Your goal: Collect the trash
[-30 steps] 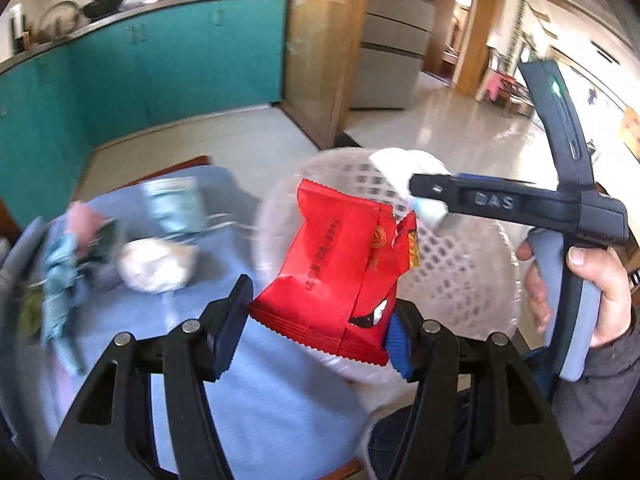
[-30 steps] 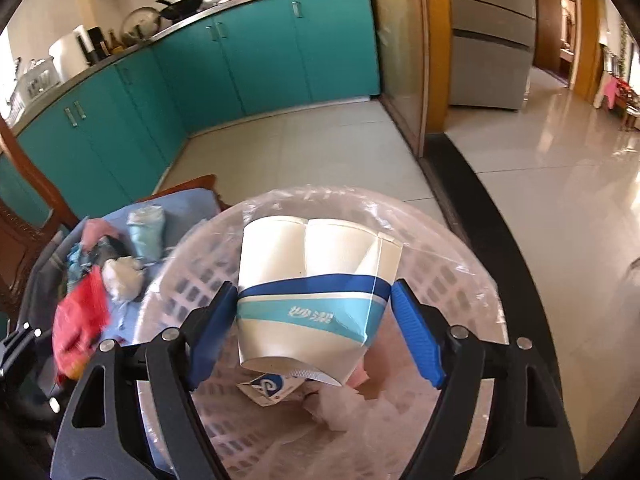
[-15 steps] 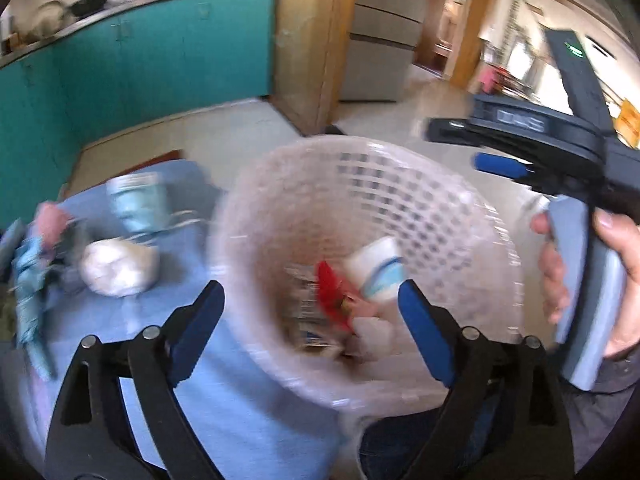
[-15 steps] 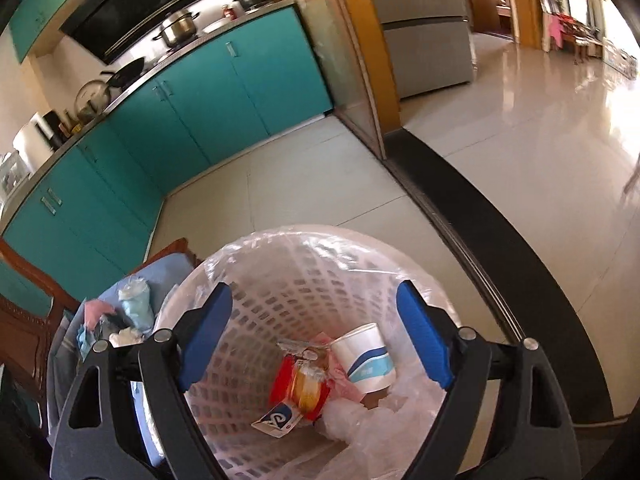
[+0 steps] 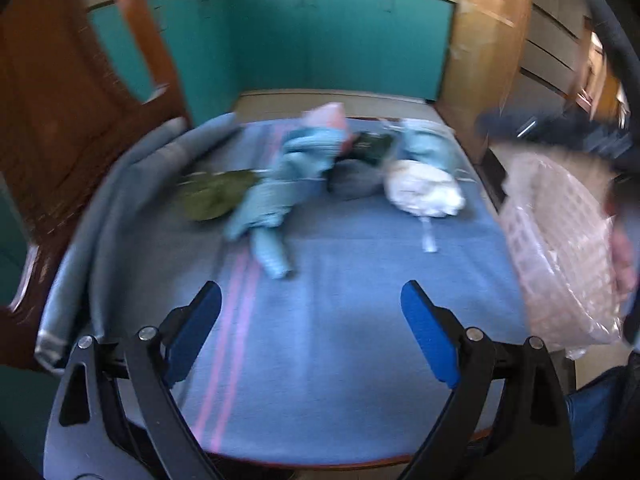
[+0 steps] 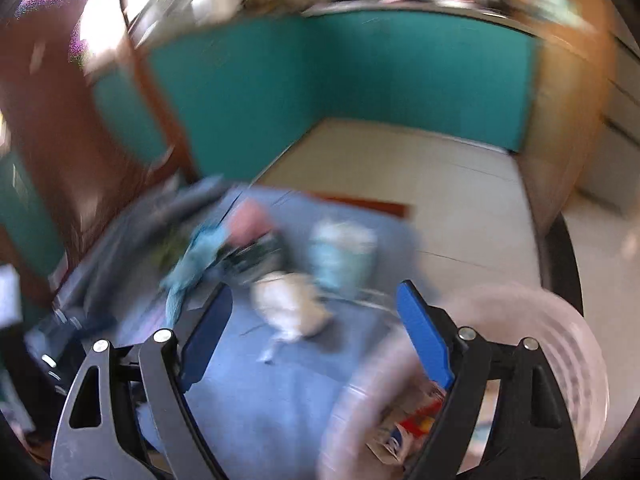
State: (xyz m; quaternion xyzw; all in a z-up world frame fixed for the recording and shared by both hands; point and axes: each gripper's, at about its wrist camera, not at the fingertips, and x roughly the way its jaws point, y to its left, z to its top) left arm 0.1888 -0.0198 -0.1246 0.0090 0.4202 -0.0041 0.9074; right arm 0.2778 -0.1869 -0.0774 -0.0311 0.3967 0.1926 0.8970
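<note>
My left gripper (image 5: pixel 311 312) is open and empty above the blue cloth-covered table (image 5: pixel 340 300). Trash lies at the table's far side: a crumpled white wad (image 5: pixel 424 194), a light blue wrapper (image 5: pixel 276 196), a green piece (image 5: pixel 212 198), a dark packet (image 5: pixel 370 146), a pale blue cup (image 5: pixel 426 142). The pink mesh basket (image 5: pixel 560 248) stands at the right edge. My right gripper (image 6: pixel 314 316) is open and empty, over the table left of the basket (image 6: pixel 560 340); the white wad (image 6: pixel 292 306) lies just beyond it. The basket holds red and white trash (image 6: pixel 408 428).
A brown wooden chair back (image 5: pixel 80 112) rises at the table's left. Teal cabinets (image 5: pixel 320 40) stand behind across a tiled floor (image 6: pixel 440 184). The person's hand (image 5: pixel 624 260) is at the far right by the basket. Both views are motion-blurred.
Both grippers let go of their trash, the red packet and the paper cup, which dropped into the basket. Both have since swung left, away from the basket and toward the table.
</note>
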